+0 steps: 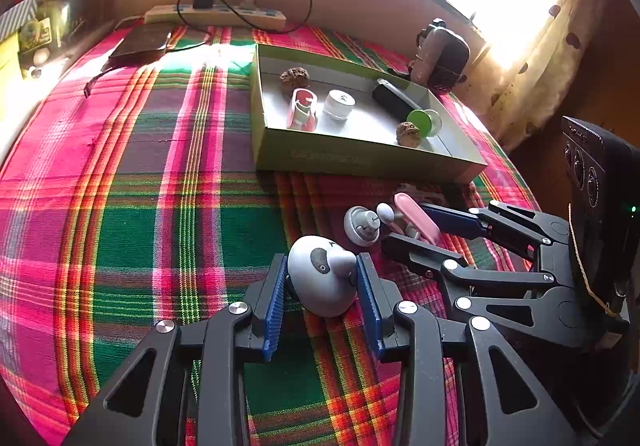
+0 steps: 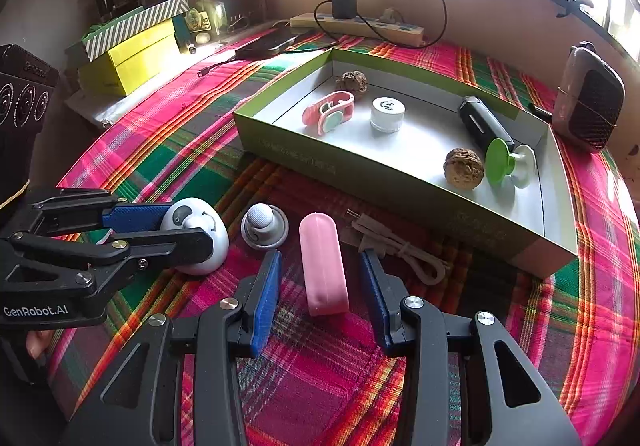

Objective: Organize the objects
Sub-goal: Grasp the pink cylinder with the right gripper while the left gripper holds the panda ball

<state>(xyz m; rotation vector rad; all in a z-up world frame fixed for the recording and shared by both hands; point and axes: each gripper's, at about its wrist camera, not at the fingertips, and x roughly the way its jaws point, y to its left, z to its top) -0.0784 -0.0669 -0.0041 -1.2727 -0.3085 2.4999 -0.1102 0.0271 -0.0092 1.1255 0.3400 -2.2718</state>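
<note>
Green tray (image 2: 400, 182) sits far side. Your left gripper (image 1: 322, 286) brackets the panda dome (image 1: 320, 274), pads apparently touching: smooth, rounded, so grip low. Right gripper (image 2: 320, 286) is released, pink case (image 2: 324, 266) between its pads, untouched.

My right gripper (image 2: 320, 286) stands open astride the pink case (image 2: 323, 264), pads clear of it. Left of my jaws, the left gripper (image 2: 176, 232) flanks the white dome (image 2: 200, 234). Ahead lies the box (image 2: 420, 198).
</note>
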